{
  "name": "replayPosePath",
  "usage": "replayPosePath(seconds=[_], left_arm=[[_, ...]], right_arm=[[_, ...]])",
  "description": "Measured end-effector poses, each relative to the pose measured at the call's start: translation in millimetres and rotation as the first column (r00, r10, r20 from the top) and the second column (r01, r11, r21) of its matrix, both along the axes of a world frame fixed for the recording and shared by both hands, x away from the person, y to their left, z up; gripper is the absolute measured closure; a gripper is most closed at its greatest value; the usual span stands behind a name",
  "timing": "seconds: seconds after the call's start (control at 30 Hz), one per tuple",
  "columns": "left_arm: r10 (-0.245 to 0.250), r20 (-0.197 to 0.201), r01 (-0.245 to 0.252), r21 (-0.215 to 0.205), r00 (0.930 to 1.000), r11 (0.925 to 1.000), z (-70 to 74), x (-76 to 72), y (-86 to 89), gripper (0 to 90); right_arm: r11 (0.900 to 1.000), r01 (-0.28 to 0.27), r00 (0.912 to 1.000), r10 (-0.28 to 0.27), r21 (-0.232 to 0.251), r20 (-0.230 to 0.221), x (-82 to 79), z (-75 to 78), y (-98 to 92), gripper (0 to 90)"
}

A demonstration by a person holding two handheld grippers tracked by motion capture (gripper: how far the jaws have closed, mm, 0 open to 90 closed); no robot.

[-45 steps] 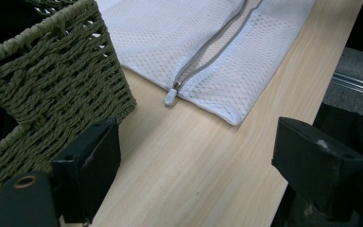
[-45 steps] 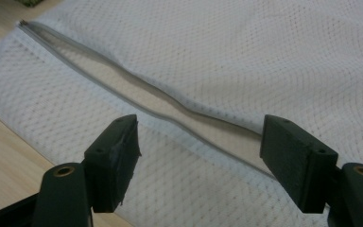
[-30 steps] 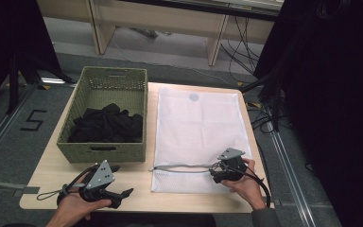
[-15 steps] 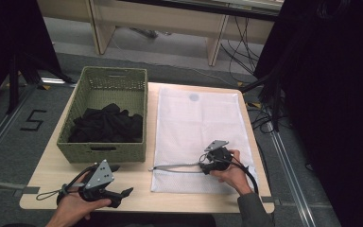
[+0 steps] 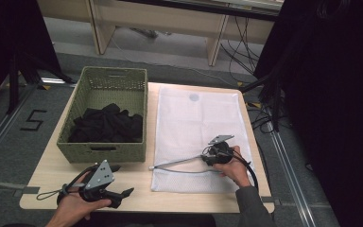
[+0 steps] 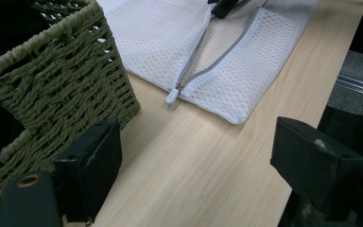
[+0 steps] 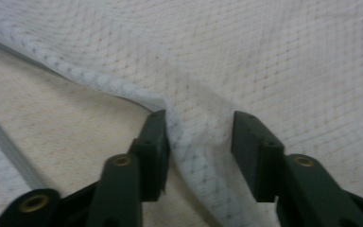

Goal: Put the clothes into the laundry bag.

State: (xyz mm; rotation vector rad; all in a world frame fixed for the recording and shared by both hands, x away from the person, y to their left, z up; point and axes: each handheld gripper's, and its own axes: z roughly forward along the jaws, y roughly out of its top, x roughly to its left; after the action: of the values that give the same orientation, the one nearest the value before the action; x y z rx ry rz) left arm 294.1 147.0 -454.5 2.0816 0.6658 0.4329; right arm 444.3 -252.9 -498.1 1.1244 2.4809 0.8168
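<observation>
White mesh laundry bag (image 5: 198,127) — zipper gaping, fold bunched between the closing right hand-held gripper (image 7: 199,137) pads.

Even, soft light falls from overhead onto the table (image 5: 194,196), and the white mesh bag (image 5: 198,127) is the brightest patch – no glare on it. The room's edges sink into near black. Shadows are faint and short. The high view is slightly grainy. The right gripper view is soft and blurred close up – the mesh weave smears – while the left gripper view is crisp on the basket (image 6: 52,85).
</observation>
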Motion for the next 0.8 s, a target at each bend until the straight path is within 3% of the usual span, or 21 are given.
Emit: replayPosePath(seconds=[0.03,0.07,0.13,0.17,0.27,0.4,0.47,0.53,0.57,0.67,0.8], left_arm=[[-0.003,-0.002,0.003,0.007,1.0000,1.0000,0.3,0.1,0.2,16.8],[-0.003,0.001,0.003,0.014,1.0000,0.9999,0.7,0.3,0.6,16.8],[0.013,-0.009,-0.014,-0.015,0.9999,0.9998,-0.3,-1.0,-0.5,16.9],[0.013,-0.008,-0.014,-0.013,0.9999,0.9998,-0.2,-0.7,-0.4,17.0],[0.005,0.002,-0.005,-0.008,1.0000,1.0000,0.6,0.2,0.4,17.0],[0.015,-0.010,-0.015,-0.017,0.9998,0.9997,0.3,0.2,0.0,17.2],[0.003,0.003,-0.003,0.012,1.0000,0.9999,1.4,1.2,2.1,17.1],[0.013,-0.007,-0.013,-0.003,0.9999,0.9999,1.4,0.6,1.9,17.1],[0.013,0.005,-0.013,-0.008,0.9999,0.9999,1.6,1.2,1.6,17.2],[0.026,-0.009,-0.027,-0.029,0.9996,0.9992,0.9,0.4,1.6,17.1],[0.013,0.003,-0.013,0.000,0.9999,0.9999,2.4,2.3,3.1,17.2]], right_arm=[[1.000,-0.003,0.9997,0.003,0.019,-0.026,0.3,0.5,-2.7,64.5],[0.999,0.010,0.9999,-0.009,0.040,-0.009,0.4,-1.7,-3.4,67.6],[0.999,0.015,0.9993,-0.014,0.034,-0.035,1.2,0.8,-5.4,74.3],[0.999,0.020,0.9998,-0.020,0.043,-0.008,2.4,-1.2,-5.5,80.2],[1.000,0.009,1.0000,-0.009,0.009,0.001,2.0,1.1,-5.1,87.6],[0.999,0.001,0.9988,0.001,-0.037,0.049,-3.2,15.9,-0.8,88.4],[0.998,-0.026,0.9943,0.031,-0.052,0.102,-3.8,27.5,0.2,88.3],[0.999,-0.019,0.9898,0.025,-0.044,0.140,-6.9,33.9,3.8,88.9],[0.998,-0.027,0.9882,0.034,-0.050,0.149,-9.1,37.8,4.9,89.0],[0.997,-0.061,0.9812,0.068,-0.043,0.181,-13.0,47.5,7.6,88.9],[0.996,-0.066,0.9774,0.077,-0.062,0.197,-16.4,54.9,9.7,89.3]])
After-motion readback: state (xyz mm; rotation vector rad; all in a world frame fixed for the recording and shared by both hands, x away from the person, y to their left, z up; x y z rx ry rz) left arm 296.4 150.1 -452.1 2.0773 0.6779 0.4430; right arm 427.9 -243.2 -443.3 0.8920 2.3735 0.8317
